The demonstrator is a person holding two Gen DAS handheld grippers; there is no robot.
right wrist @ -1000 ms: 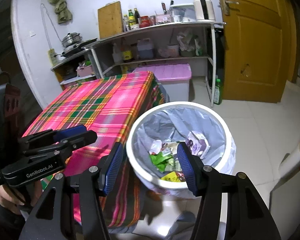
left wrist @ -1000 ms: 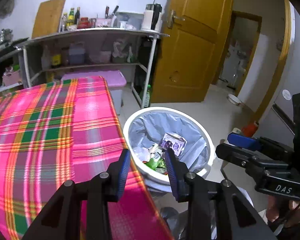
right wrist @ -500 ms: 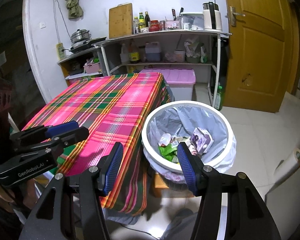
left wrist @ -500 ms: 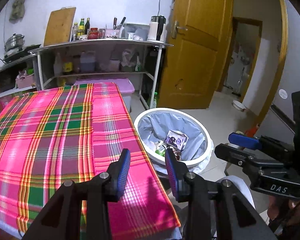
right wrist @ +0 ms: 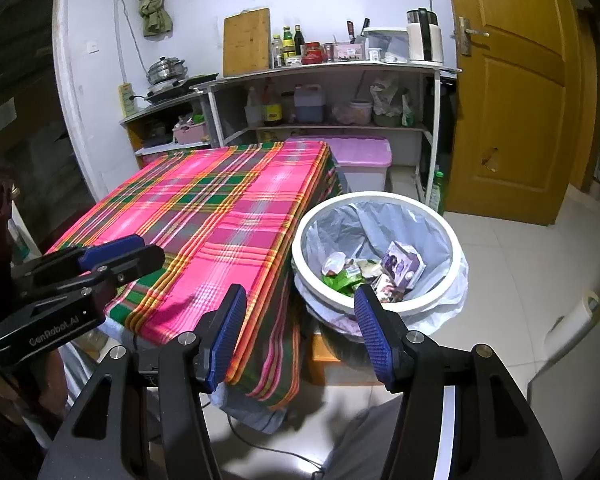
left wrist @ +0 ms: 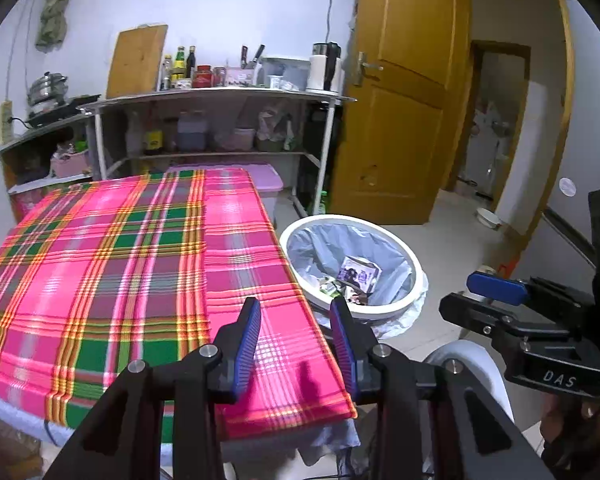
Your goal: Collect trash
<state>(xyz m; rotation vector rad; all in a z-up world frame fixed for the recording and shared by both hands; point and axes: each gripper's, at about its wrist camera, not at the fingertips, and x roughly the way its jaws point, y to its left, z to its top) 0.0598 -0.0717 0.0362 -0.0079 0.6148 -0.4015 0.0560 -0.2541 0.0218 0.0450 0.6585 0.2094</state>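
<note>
Round white bin (right wrist: 382,308) with crinkly plastic liner, wrappers inside, sits beside the plaid-cloth tabletop (left wrist: 148,264). Both grippers (left wrist: 296,340) (right wrist: 300,336) have pulled back, ribbed fingers (right wrist: 374,336) spread, empty.

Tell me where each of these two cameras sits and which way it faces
Left wrist: on the left gripper, facing over the plaid table toward the trash bin; right gripper at right edge.
Right wrist: on the right gripper, facing table corner and bin; left gripper at left edge.
Shared: table, bin, shelves, door.
</note>
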